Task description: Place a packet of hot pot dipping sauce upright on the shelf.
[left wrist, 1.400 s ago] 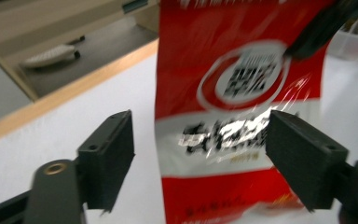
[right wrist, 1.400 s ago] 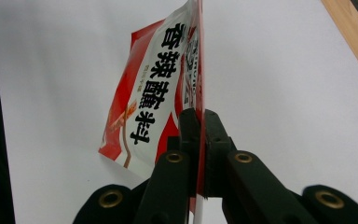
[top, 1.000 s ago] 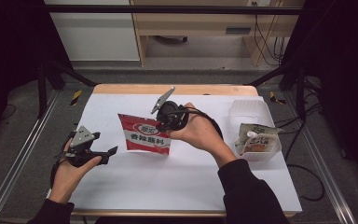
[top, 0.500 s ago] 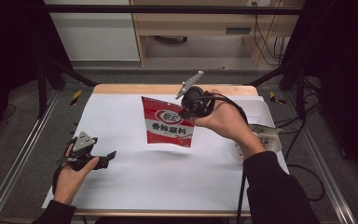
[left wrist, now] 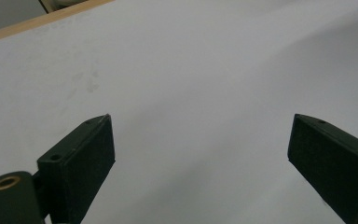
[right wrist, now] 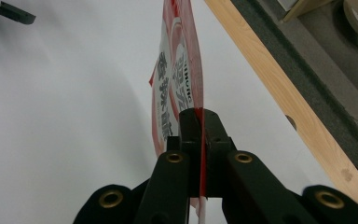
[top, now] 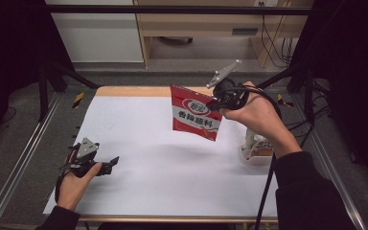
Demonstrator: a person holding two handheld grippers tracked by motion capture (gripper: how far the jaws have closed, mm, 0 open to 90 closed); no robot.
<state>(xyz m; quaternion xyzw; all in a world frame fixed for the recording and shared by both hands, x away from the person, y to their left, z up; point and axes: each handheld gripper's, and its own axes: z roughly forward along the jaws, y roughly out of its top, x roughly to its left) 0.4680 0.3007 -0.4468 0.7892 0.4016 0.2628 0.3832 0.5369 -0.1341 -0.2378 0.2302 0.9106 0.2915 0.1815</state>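
From the high view, the right gripper (top: 219,103) holds a red seasoning packet (top: 195,118) in the air above the white table (top: 163,182), near its far edge, with a small clear tub (top: 256,152) beside the forearm. The right gripper view adds the pinch itself: both jaws clamped on the packet's edge. The left gripper (top: 109,163) rests low at the table's near left; the left gripper view shows its jaws wide apart over bare white surface.

Lab: black frame (top: 52,72) round white table (top: 139,124), loose cables (top: 273,24).
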